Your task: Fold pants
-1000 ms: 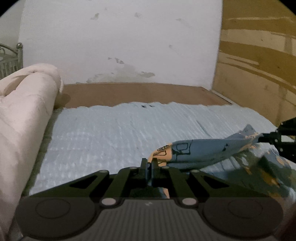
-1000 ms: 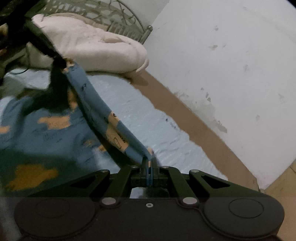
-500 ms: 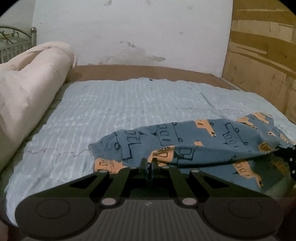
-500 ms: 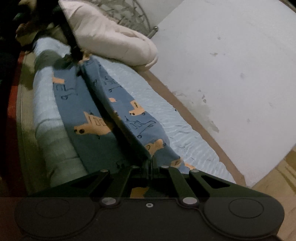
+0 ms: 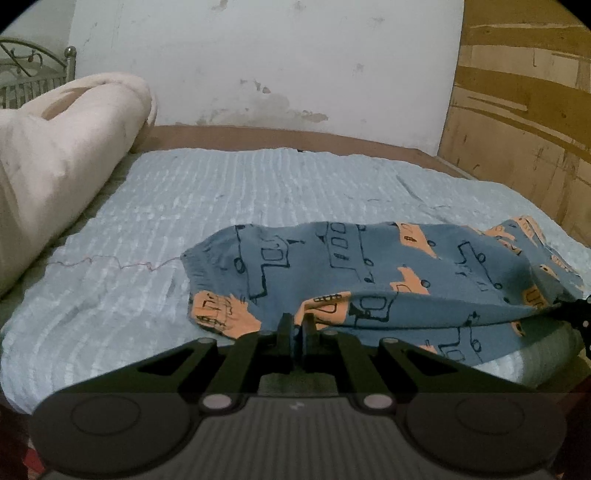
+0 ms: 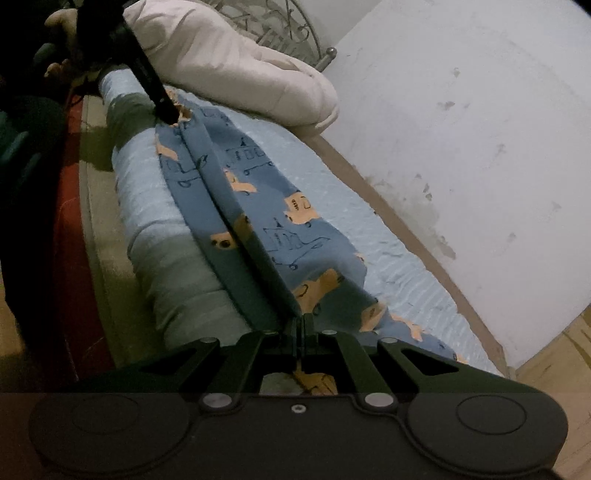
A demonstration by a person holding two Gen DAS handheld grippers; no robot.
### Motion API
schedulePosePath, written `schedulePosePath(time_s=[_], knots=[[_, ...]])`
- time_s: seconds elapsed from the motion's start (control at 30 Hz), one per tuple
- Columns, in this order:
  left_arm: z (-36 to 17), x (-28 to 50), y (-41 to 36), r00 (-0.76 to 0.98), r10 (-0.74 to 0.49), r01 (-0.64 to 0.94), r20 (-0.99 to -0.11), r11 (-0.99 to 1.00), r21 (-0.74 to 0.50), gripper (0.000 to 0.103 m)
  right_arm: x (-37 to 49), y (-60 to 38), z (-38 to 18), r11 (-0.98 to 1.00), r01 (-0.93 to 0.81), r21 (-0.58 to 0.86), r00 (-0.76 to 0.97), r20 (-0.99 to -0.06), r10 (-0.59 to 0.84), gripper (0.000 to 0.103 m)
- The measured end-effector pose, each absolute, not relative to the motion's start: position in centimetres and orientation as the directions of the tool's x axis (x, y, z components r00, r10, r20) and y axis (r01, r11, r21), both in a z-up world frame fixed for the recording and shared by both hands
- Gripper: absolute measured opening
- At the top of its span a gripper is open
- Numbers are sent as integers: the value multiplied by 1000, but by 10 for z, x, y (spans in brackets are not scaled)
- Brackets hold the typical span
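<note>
Left gripper (image 5: pixel 296 325) and right gripper (image 6: pixel 303 325) clamped.

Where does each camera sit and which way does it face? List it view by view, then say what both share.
Left wrist: sits on the left tool, looking across the bed at the wall; the pants lie ahead, its jaws shut on their near edge; the right tool's tip shows at right.
Right wrist: sits on the right tool, looking along the bed's edge; its jaws are shut on the pants; the left tool and a hand show far off.
Shared: pants, bed, rolled duvet, wall.
</note>
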State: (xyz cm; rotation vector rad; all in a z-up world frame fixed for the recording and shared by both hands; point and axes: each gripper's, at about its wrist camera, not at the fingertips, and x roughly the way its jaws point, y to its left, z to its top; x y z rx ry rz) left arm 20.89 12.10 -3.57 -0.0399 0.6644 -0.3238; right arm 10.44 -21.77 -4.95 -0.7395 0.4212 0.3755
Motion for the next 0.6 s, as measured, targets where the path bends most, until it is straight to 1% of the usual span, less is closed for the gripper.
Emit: schedulePosePath(time_s=[0.03,0.07,0.1,0.13,0.17,0.2,0.23,0.27,0.3,0.33,0.37,0.4,0.5,0.6], knots=[[-35,209,123,734,-316,279,-602,947,-157,7,106,-217,-50,677,-482,-557,842,-508,182,1],[-33,208,124,736,-317,268,-598,948,-173,14,108,-217,-51,676,-493,-548,833,-521,185,4],[-33,204,125,735,-321,265,-597,947,-184,20,108,-218,-52,680,-492,-544,833,-521,186,10],[-32,203,125,734,-324,262,-597,946,-191,35,108,-219,-52,682,-492,-541,833,-520,189,12],[-30,199,123,736,-325,260,-593,946,-195,54,108,-220,-52,686,-489,-539,834,-518,188,22],[-27,194,120,742,-323,260,-587,946,-193,63,108,-220,-51,694,-483,-535,838,-513,187,35],[-23,189,113,751,-315,258,-580,949,-182,77,106,-223,-48,709,-477,-520,840,-508,192,43],[-21,185,107,758,-308,258,-576,951,-169,87,106,-227,-45,723,-477,-499,838,-507,202,64],[-18,181,100,762,-304,261,-572,952,-158,91,106,-231,-42,737,-481,-475,833,-510,215,84],[-15,178,90,763,-302,265,-571,953,-150,98,105,-235,-38,758,-478,-444,831,-508,227,90],[-13,176,81,765,-299,266,-571,953,-144,103,104,-239,-35,775,-469,-423,834,-502,231,97],[-12,174,70,768,-297,266,-567,954,-140,102,104,-244,-31,793,-458,-402,837,-496,232,101],[-12,173,35,762,-317,292,-565,946,-137,102,104,-264,-23,862,-399,-313,852,-474,222,102],[-14,172,-4,759,-353,344,-547,931,-123,102,106,-296,-16,938,-295,-179,869,-459,186,102]])
